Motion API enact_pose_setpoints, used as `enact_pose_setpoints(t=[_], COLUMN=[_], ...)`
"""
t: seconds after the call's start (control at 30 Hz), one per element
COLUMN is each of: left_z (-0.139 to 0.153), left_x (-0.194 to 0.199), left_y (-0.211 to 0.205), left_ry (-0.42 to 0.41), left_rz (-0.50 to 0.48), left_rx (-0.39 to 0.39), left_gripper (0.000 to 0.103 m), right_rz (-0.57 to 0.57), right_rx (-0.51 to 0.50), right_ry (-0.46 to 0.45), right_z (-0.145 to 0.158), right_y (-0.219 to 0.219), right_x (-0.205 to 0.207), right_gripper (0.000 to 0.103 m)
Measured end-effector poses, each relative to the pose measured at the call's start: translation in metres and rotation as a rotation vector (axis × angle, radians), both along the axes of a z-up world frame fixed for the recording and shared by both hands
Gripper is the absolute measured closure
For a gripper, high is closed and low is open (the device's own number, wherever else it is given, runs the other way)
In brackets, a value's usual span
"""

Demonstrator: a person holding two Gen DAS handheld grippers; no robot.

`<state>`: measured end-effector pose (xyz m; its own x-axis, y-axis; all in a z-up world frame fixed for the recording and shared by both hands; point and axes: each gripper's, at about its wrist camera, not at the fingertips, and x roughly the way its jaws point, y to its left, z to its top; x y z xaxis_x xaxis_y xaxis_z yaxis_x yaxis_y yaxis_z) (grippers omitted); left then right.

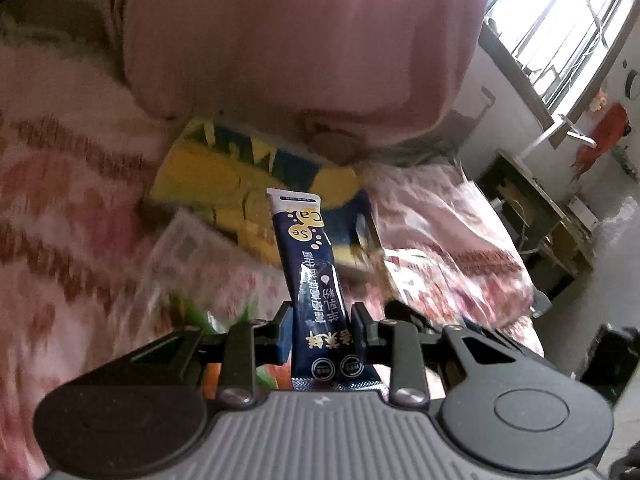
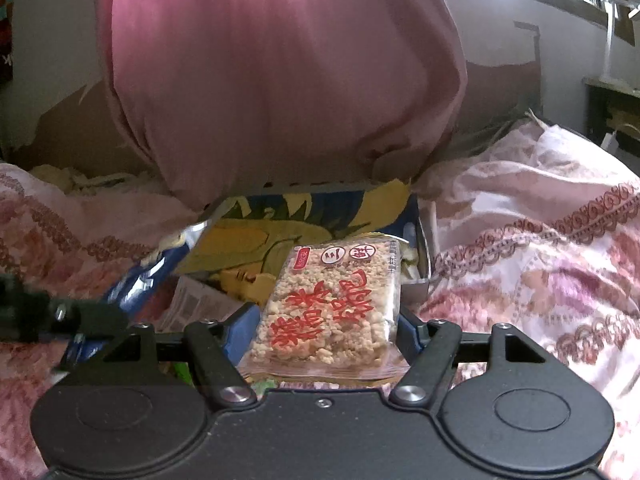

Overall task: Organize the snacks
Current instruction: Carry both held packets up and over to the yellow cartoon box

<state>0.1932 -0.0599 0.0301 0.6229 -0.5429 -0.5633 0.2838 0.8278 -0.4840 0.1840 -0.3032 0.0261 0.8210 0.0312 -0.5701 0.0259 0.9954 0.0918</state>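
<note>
My left gripper [image 1: 320, 320] is shut on a long dark blue stick packet [image 1: 310, 264] with white and yellow print, which stands up between the fingers. My right gripper [image 2: 328, 320] is shut on a clear pack of puffed rice cake [image 2: 332, 304] with red characters. Both are held above a yellow and blue open box [image 1: 224, 184], which also shows in the right wrist view [image 2: 280, 224], lying on the bed. The blue stick packet and the left gripper also show at the left of the right wrist view [image 2: 140, 276]. A clear wrapped snack [image 1: 184, 248] lies beside the box.
A pink pillow [image 1: 288, 40] leans behind the box, also in the right wrist view [image 2: 280, 80]. The pink floral bedspread [image 2: 540, 240] has raised folds on the right. A desk [image 1: 532, 200] and a window [image 1: 560, 12] are at the far right.
</note>
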Motion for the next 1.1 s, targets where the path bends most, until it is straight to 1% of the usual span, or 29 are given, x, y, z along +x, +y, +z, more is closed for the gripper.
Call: enact_pose_setpoints(t=[0.13,0.27,0.43,0.53,0.63,0.77,0.97,1.1], left_z=[0.001,-0.005,-0.023,-0.037,-0.052,-0.074,-0.1,-0.106], left_x=[0.039,0.081,0.133,0.161,0.182,0.207,0.226,0.227], left_y=[-0.006,-0.014,-0.025,-0.031,-0.035,-0.042,-0.049,-0.051], left_ry=[-0.059,-0.115,-0.125,-0.107,-0.09,-0.058,0.022,0.042], left_rz=[0.019,0.038,0.055,0.063,0.072,0.079,0.112,0.12], left_rx=[0.018,0.031,0.056,0.076,0.101,0.147,0.211,0.24], left_gripper=[0.07,0.07,0.07,0.07,0.07,0.07,0.07,0.069], right_rz=[0.004,-0.002,0.001,0.014,0.026,0.035,0.032,0.045], right_rx=[0.009,0.031,0.049,0.046,0.039,0.03,0.03,0.037], right_ry=[-0.019,-0.031,-0.038,-0.035,-0.014,0.024,0.08,0.11], right_z=[-0.004,-0.013,-0.027,-0.039,-0.051,-0.067,-0.09,-0.099], right_y=[-0.003,-0.007,-0.006,-0.003,-0.003,-0.006,-0.01,-0.007], right_x=[0.024,0.058,0.108,0.135,0.158,0.178,0.196,0.205], right_gripper=[0.031,0.031,0.031,0.031,0.031,0.031,0.031,0.03])
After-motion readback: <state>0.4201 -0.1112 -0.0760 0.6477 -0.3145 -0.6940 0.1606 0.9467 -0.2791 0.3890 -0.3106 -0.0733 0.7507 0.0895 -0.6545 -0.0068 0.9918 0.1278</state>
